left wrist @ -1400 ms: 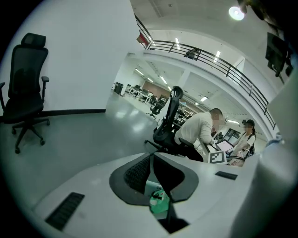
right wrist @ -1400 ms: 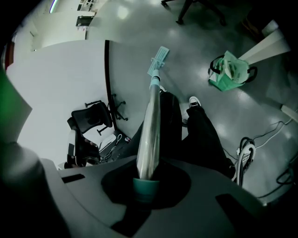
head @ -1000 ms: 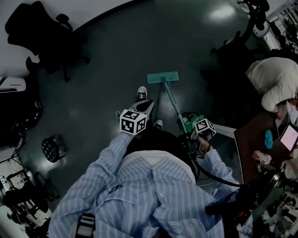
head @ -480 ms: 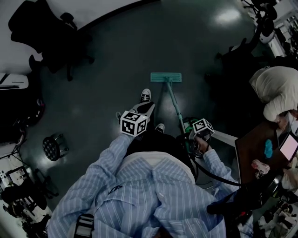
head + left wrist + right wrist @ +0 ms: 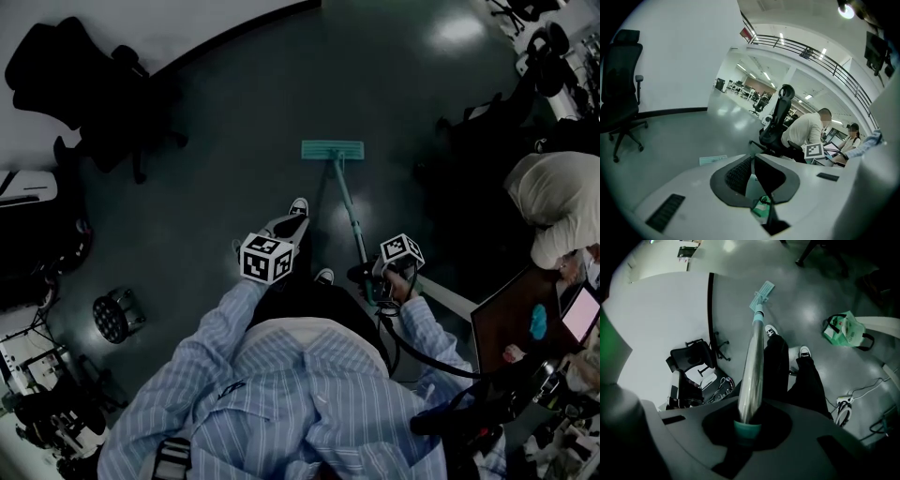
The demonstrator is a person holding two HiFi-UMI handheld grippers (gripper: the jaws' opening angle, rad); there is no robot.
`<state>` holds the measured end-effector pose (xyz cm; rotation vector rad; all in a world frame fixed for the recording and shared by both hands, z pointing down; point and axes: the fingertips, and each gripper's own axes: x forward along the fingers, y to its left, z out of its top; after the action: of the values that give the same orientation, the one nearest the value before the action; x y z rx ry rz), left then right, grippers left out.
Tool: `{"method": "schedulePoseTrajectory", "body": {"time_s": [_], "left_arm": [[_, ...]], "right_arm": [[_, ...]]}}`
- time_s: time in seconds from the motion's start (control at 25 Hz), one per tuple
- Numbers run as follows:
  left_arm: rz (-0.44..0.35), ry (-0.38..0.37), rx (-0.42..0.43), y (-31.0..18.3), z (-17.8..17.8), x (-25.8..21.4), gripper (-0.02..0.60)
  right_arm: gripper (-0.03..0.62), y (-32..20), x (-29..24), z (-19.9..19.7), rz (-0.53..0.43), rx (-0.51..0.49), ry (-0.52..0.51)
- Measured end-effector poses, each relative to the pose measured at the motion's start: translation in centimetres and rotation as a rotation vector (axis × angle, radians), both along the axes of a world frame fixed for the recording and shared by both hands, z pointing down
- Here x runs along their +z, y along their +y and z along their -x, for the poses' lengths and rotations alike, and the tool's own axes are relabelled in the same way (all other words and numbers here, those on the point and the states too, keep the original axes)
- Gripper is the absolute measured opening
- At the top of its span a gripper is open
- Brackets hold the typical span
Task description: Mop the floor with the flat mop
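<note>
The flat mop's teal head [image 5: 332, 149] lies flat on the dark floor ahead of the person's shoes. Its handle [image 5: 349, 216] slants back to my right gripper [image 5: 373, 277], which is shut on the handle's near end. In the right gripper view the metal handle [image 5: 753, 366] rises from between the jaws of the right gripper [image 5: 749, 420] to the mop head [image 5: 764, 289]. My left gripper [image 5: 289, 223] hangs over the person's legs, apart from the handle. In its own view the left gripper [image 5: 753, 159] is shut and holds nothing, with the mop head [image 5: 712, 160] on the floor beyond.
A black office chair [image 5: 75, 84] stands by the white wall at the back left. A round stool [image 5: 111, 317] sits at the left. A green bag [image 5: 843, 329] and a power strip [image 5: 843, 404] lie beside the feet. A desk [image 5: 506, 319] and a seated person [image 5: 553, 197] are at the right.
The mop head has slid a little farther from the shoes. The right gripper has shifted slightly left with the handle. The left gripper has hardly moved.
</note>
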<state>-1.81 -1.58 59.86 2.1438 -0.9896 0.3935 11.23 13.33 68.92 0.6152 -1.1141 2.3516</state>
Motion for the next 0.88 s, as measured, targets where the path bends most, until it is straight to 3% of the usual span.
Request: {"method": "schedulePoseTrajectory", "body": {"time_s": [0.32, 0.88], "left_arm": [[-0.021, -0.011, -0.004, -3.9, 0.0, -2.0, 0.023], [0.009, -0.020, -0.017, -14.5, 3.8, -0.2, 0.023]], "right_arm": [[0.028, -3.6, -1.6, -0.2, -0.018, 0.045, 0.006], [0.028, -20.9, -0.5, 2.8, -0.059, 0.060, 0.022]]}}
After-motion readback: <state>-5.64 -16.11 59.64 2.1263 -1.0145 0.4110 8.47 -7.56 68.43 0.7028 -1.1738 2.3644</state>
